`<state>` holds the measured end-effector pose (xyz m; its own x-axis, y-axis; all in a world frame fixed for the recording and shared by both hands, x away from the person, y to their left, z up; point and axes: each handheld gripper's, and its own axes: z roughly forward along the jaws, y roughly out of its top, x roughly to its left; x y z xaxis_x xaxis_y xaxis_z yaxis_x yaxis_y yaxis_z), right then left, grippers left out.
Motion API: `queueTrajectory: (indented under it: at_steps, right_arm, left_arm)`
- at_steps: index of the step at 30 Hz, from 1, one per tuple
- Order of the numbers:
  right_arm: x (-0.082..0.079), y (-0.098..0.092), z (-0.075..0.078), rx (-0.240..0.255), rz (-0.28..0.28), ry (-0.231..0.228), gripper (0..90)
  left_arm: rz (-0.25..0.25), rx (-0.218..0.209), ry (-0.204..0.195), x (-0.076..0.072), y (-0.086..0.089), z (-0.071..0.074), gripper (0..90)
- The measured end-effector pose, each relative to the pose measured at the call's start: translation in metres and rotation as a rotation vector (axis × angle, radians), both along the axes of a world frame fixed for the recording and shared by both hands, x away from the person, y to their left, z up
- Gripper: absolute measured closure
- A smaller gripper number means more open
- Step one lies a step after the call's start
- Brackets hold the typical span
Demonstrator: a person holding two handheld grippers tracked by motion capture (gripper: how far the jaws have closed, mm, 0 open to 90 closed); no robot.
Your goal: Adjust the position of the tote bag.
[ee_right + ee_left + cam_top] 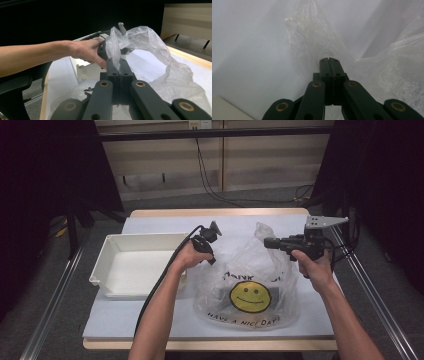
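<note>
A clear, crinkled plastic bag [247, 292] printed with a yellow smiley face sits near the front edge of the white-covered table [115, 320], just right of an empty white tray [135, 265], as the high view shows. The right gripper view shows the right gripper [117, 67] pinched shut on a thin handle loop; the left gripper view shows the left gripper [329, 60] fully closed against wrinkled film, though whether plastic lies between its jaws is hard to tell. A dark item inside the bag stays indistinct behind the film.
</note>
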<state>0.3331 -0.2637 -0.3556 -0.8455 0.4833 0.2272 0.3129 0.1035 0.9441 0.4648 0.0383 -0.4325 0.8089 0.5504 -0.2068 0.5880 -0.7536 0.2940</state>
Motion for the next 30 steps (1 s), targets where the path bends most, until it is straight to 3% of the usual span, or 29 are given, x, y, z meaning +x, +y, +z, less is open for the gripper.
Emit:
queueTrajectory:
  at_steps: [2,5,6,8,11,14,15,16,19,21,22,29,30]
  right_arm:
    - [0.0,0.0,0.0,0.001,-0.006,-0.002,90.0]
    - [0.0,0.0,0.0,-0.002,-0.011,-0.001,90.0]
    - [0.0,-0.001,0.0,0.0,-0.011,0.001,90.0]
    - [0.0,-0.002,0.0,0.001,-0.013,-0.001,90.0]
    - [-0.001,-0.004,0.002,0.004,-0.015,-0.003,90.0]
    - [-0.002,-0.007,0.002,0.007,-0.016,-0.005,90.0]
    - [-0.003,-0.008,0.003,0.01,-0.017,-0.007,90.0]
    - [-0.003,-0.009,0.003,0.01,-0.018,-0.008,90.0]
    - [-0.004,-0.012,0.004,0.011,-0.024,-0.011,90.0]
    - [-0.005,-0.014,0.005,0.006,-0.03,-0.008,90.0]
    - [-0.005,-0.014,0.005,0.006,-0.03,-0.008,90.0]
    - [-0.014,-0.023,0.011,-0.03,-0.063,-0.018,90.0]
    - [-0.015,-0.025,0.011,-0.034,-0.067,-0.019,90.0]
  left_arm:
    - [0.003,-0.042,-0.018,-0.003,0.003,0.008,90.0]
    - [-0.004,-0.065,-0.028,-0.004,0.006,0.013,90.0]
    - [-0.01,-0.104,-0.036,-0.006,0.01,0.018,90.0]
    - [-0.019,-0.138,-0.048,-0.01,0.013,0.022,90.0]
    - [-0.057,-0.156,-0.058,-0.014,0.016,0.027,90.0]
    - [-0.043,-0.221,-0.095,-0.022,0.025,0.033,90.0]
    - [-0.043,-0.221,-0.095,-0.022,0.025,0.033,90.0]
    - [-0.03,-0.267,-0.104,-0.027,0.031,0.036,90.0]
    - [-0.067,-0.294,-0.13,-0.036,0.038,0.04,90.0]
    - [-0.042,-0.343,-0.151,-0.043,0.041,0.043,90.0]
    - [-0.042,-0.343,-0.151,-0.043,0.041,0.043,90.0]
    - [-0.058,-0.427,-0.246,-0.062,0.058,0.067,90.0]
    - [-0.06,-0.438,-0.282,-0.065,0.061,0.071,90.0]
